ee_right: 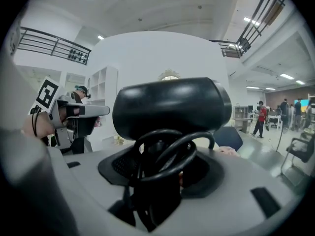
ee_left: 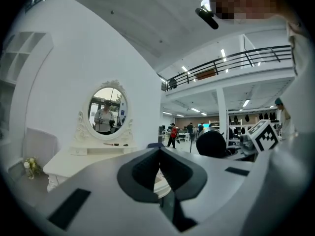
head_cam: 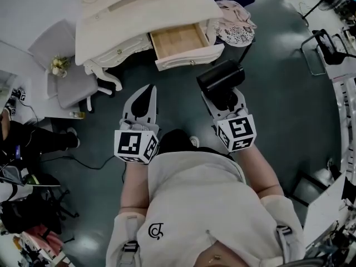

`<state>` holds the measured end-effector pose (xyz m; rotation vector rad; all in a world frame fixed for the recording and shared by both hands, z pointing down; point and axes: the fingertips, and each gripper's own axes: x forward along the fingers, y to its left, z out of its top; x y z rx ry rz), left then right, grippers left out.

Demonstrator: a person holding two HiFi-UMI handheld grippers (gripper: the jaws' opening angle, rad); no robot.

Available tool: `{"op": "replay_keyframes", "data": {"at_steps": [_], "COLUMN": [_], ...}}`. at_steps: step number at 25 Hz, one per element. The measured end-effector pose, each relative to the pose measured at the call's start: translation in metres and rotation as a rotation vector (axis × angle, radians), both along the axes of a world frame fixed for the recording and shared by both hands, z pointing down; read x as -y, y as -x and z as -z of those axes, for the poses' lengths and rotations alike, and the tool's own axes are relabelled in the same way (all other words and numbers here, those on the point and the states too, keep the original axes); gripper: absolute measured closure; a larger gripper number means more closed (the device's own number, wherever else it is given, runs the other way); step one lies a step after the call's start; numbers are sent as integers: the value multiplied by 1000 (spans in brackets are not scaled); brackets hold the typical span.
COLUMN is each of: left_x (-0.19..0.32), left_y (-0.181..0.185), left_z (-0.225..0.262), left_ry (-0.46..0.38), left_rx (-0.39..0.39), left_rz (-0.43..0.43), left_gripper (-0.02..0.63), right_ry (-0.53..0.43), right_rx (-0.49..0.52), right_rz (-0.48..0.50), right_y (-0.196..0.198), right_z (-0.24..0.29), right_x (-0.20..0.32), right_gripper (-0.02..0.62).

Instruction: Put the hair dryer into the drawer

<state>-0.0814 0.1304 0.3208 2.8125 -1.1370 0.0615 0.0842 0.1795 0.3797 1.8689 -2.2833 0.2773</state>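
A black hair dryer sits between the jaws of my right gripper, which is shut on its handle. In the right gripper view the dryer's body lies crosswise above the jaws, and its black cord loops in front of them. The wooden drawer of the white dressing table stands pulled open and empty, just beyond both grippers. My left gripper hovers over the floor left of the dryer, jaws together, holding nothing. In the left gripper view the pads meet in front of the table's oval mirror.
A grey chair stands left of the table, with a small flower bunch beside it. A round patterned stool is right of the drawer. A black-framed chair stands far right. A seated person is at the left edge.
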Motion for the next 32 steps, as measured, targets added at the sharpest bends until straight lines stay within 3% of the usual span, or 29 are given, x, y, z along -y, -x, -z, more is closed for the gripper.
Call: {"op": "replay_keyframes", "data": {"at_steps": [8, 24, 32], "left_x": [59, 276, 316], "left_y": [-33, -60, -66], "left_z": [-4, -5, -23], "left_ry": [-27, -50, -18], "left_rx": [22, -3, -15], "left_rz": [-5, 11, 26], "left_gripper": [592, 594, 594], "right_ry": [17, 110, 192], "right_rx": [3, -17, -38], "right_rz": [42, 113, 212], "right_y": [-25, -43, -38], "right_z": [-11, -36, -71], "right_x": [64, 289, 336], "right_gripper": [341, 341, 341]}}
